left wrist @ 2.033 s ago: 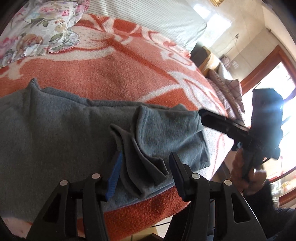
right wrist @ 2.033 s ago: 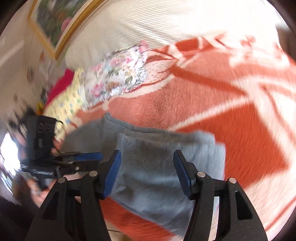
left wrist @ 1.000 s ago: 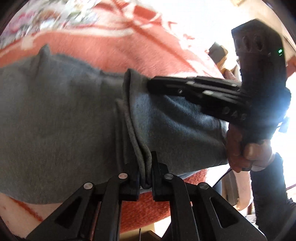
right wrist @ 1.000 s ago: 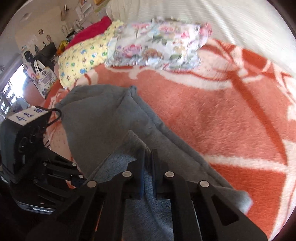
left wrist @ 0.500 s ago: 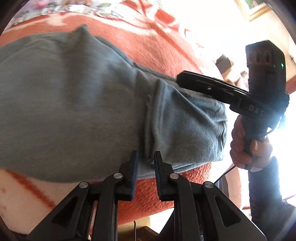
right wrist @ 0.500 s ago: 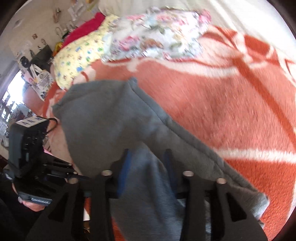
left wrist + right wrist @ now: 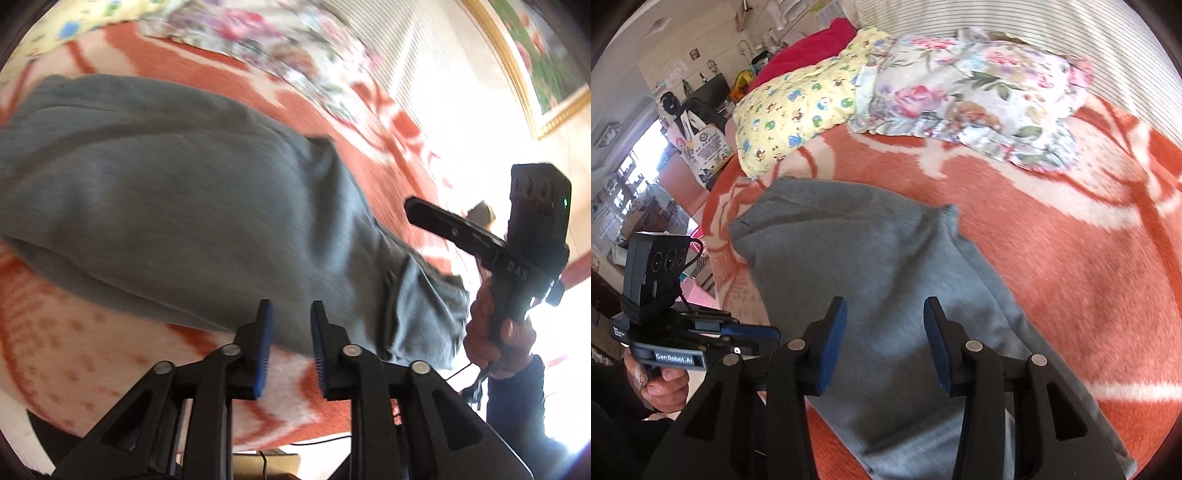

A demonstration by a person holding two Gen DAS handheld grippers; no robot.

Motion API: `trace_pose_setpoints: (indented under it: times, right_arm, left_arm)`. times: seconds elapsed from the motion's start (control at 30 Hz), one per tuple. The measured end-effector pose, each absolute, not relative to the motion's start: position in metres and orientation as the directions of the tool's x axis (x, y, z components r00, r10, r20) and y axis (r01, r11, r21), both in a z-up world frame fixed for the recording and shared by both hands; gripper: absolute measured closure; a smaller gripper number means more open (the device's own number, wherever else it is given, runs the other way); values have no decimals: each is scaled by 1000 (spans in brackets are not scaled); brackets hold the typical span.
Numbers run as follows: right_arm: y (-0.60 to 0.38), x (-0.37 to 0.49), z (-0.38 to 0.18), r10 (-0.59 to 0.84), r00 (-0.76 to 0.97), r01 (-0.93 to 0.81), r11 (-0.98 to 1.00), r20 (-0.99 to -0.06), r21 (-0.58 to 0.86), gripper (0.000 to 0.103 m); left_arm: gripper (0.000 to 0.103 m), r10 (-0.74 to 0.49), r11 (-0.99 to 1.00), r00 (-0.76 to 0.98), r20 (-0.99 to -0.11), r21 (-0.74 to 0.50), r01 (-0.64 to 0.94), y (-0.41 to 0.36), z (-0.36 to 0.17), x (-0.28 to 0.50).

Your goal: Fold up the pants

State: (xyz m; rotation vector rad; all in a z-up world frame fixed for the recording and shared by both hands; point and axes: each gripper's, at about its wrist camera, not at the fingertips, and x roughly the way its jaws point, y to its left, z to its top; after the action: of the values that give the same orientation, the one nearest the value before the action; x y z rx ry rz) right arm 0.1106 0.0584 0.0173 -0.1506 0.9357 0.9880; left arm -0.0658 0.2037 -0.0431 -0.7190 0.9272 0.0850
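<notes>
The grey pants lie folded over in a long bundle on the orange and white blanket; they also show in the right wrist view. My left gripper is open and empty, its blue pads just off the near edge of the pants. My right gripper is open and empty, held above the near part of the pants. Each gripper shows in the other's view: the right one past the pants' right end, the left one at the bed's near left.
A floral pillow and a yellow patterned pillow lie at the far side of the bed with a red cloth behind. A framed picture hangs on the wall. Room clutter stands beyond the bed's left edge.
Both grippers were shut on the pants a second ago; they have let go, opened and pulled back. The pants now lie folded over on the blanket.
</notes>
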Motion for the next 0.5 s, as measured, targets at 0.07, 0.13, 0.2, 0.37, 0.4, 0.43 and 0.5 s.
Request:
trace_pose_setpoints:
  times: [0.07, 0.13, 0.2, 0.37, 0.4, 0.43, 0.5]
  right_arm:
    - [72, 111, 17, 650, 194, -778, 558, -735, 288, 58]
    - [87, 110, 17, 653, 178, -791, 540, -736, 287, 58]
    - [102, 110, 17, 654, 162, -804, 522, -739, 285, 58]
    - [135, 110, 19, 670, 137, -830, 480, -730, 284, 58]
    - [139, 111, 19, 672, 133, -832, 475, -728, 286, 58]
    - [145, 112, 19, 674, 128, -835, 469, -728, 287, 58]
    - [156, 113, 20, 674, 120, -843, 457, -729, 285, 58]
  left_arm:
    - [70, -203, 748, 629, -750, -533, -394, 220, -42, -74]
    - [70, -182, 732, 639, -748, -537, -420, 234, -42, -83]
    - [70, -156, 718, 646, -747, -535, -446, 246, -41, -92]
    - [70, 16, 725, 636, -771, -429, -539, 266, -32, -112]
    - [70, 37, 725, 634, -773, -415, -549, 268, -32, -114]
    - [70, 61, 724, 630, -774, -400, -562, 271, -31, -118]
    - [67, 128, 721, 619, -775, -356, -594, 276, -29, -123]
